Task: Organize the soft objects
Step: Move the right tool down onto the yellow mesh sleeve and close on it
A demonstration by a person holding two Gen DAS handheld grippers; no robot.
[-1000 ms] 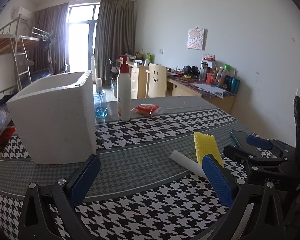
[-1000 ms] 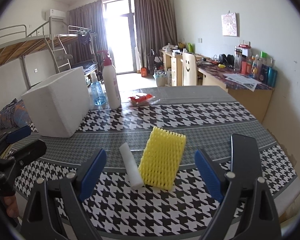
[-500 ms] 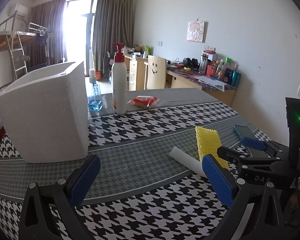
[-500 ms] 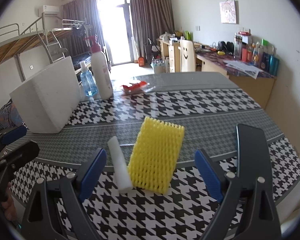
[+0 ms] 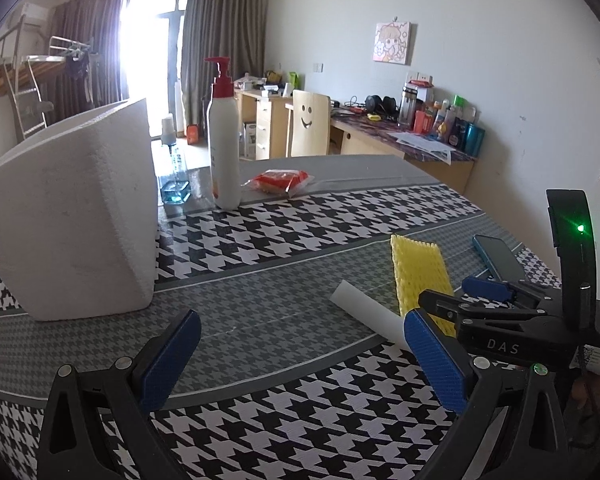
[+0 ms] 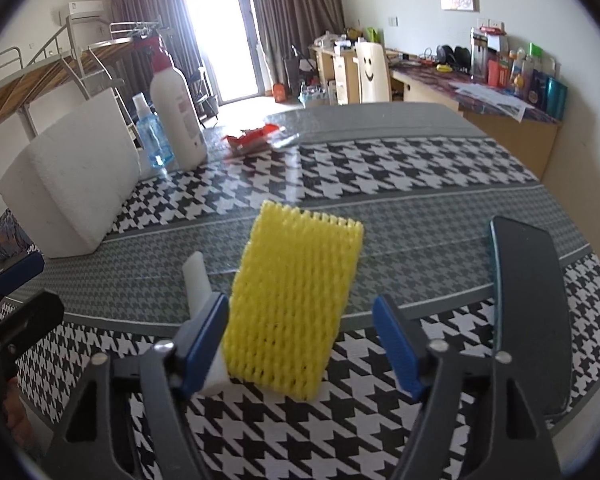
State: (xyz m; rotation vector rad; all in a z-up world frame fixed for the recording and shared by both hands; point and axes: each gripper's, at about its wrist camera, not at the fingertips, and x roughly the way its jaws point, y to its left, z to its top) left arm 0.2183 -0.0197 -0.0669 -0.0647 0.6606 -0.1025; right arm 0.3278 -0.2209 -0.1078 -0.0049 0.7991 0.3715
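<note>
1. The foam net (image 6: 296,296) lies flat on the table (image 6: 420,184), near edge, about center in the right wrist view.
2. The foam stick (image 6: 198,280) is just left of it, side by side, looks like they touch.
3. The phone (image 6: 528,300) sits to the right of the net, apart from it.
4. The foam box (image 5: 76,216) is far left.
5. The pump bottle (image 5: 223,144) and spray bottle (image 5: 172,168) stand behind the box on its right side, with the snack packet (image 5: 280,180) further right.
</note>
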